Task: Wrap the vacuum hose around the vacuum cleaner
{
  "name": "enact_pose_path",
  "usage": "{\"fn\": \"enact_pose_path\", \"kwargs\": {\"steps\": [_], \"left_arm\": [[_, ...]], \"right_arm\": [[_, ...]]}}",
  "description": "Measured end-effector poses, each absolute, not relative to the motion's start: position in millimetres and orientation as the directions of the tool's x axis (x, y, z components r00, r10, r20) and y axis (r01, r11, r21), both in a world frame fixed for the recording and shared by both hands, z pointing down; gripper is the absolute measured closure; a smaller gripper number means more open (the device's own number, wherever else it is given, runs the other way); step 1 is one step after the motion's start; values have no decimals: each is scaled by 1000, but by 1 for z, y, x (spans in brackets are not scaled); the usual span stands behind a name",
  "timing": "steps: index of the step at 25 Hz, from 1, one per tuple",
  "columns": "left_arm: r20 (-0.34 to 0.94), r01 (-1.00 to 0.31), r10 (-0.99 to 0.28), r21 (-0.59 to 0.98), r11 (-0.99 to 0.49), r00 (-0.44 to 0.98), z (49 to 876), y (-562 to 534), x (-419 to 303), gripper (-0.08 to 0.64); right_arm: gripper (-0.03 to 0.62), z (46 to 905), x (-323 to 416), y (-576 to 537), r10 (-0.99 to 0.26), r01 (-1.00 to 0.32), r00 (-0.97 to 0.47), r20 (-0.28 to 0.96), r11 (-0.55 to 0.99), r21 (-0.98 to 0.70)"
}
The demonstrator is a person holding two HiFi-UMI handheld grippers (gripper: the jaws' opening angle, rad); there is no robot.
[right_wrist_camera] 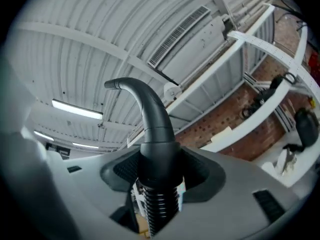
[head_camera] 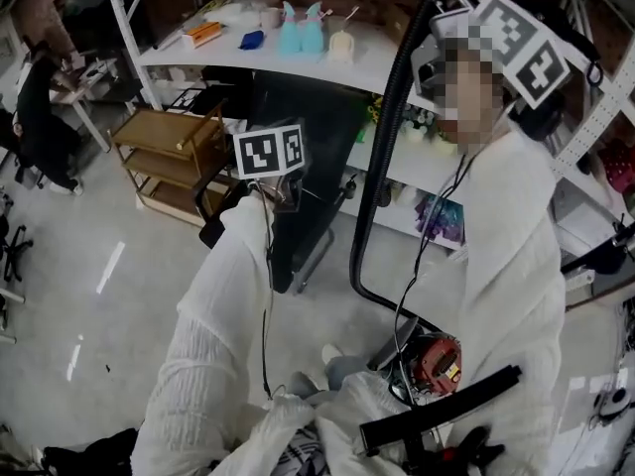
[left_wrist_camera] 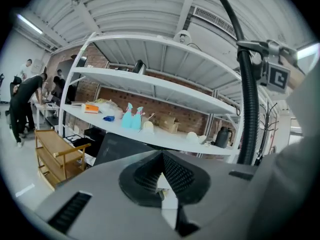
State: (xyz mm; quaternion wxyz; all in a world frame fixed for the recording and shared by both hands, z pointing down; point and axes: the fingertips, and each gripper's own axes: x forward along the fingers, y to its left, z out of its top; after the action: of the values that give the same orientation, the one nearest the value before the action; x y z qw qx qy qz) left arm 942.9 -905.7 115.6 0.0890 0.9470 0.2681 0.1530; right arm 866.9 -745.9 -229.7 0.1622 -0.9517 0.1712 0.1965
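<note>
The black ribbed vacuum hose hangs from high at the right in a long curve down to the red-and-black vacuum cleaner on the floor by my feet. My right gripper, raised high with its marker cube, is shut on the hose's smooth cuff, just above the ribbed part; the bent nozzle end sticks up past the jaws. My left gripper is held out at chest height, its cube showing, shut with nothing in it. It stands left of the hose, apart from it.
A black wand lies across the vacuum cleaner. White shelving with spray bottles stands ahead, a black office chair in front of it. A wooden cart is at the left, and a person bends over a desk far left.
</note>
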Motion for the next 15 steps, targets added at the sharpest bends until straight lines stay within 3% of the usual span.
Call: {"fn": "enact_pose_path", "kwargs": {"steps": [4, 8, 15], "left_arm": [[251, 455, 524, 284, -844, 814, 141, -909, 900, 561], [260, 430, 485, 241, -870, 835, 149, -905, 842, 561], [294, 173, 224, 188, -967, 929, 174, -928, 720, 561]], "right_arm": [[350, -121, 868, -768, -317, -413, 902, -291, -831, -373], [351, -30, 840, -806, -403, -429, 903, -151, -827, -362], [351, 68, 751, -847, -585, -555, 811, -25, -753, -353]]}}
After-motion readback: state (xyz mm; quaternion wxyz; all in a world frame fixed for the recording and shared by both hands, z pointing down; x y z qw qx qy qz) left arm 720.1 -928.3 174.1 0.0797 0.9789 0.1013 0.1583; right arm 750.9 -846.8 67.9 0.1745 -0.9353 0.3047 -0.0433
